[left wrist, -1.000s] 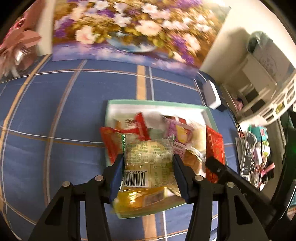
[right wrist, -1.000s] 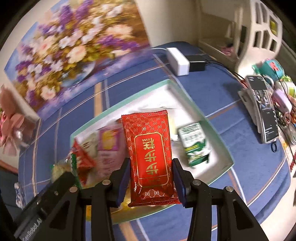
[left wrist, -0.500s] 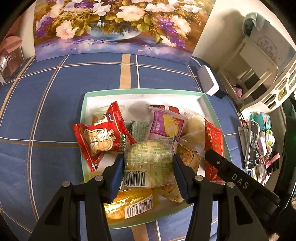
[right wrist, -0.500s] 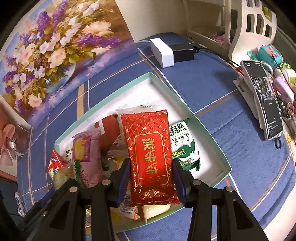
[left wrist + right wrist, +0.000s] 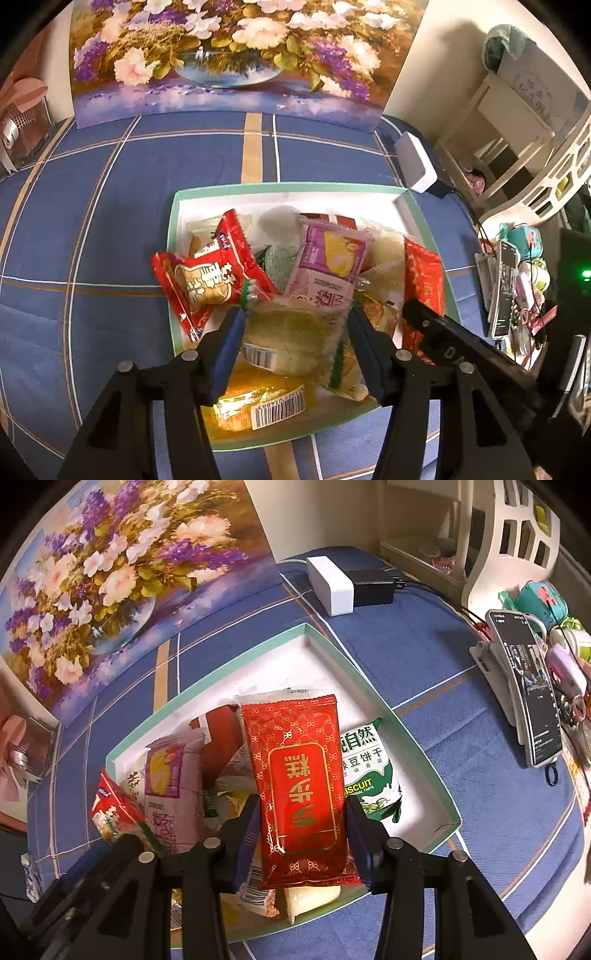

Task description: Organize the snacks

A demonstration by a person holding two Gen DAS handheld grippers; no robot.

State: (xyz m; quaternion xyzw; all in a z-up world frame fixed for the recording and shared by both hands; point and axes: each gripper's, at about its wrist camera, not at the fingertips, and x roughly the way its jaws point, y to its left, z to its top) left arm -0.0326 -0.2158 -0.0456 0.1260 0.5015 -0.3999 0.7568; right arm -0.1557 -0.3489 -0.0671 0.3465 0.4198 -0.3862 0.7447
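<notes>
A shallow white tray with a green rim lies on the blue checked cloth and holds several wrapped snacks. My left gripper is low over the tray's near part, its jaws apart, with a pale green clear packet tilted and slack between them. Under it lies a yellow packet. My right gripper is shut on a red packet with gold characters, held above the tray. A green biscuit pack lies to its right. A red rice-cracker bag and a purple packet lie in the tray.
A flower painting leans at the back. A white power block and a black adapter sit behind the tray. A phone on a stand and small clutter are at the right edge. A pink bow box is far left.
My left gripper has moved in lower over the tray and its jaws have opened; the pale green packet has tipped and sagged. My right gripper, still holding the red packet, has come nearer the tray.
</notes>
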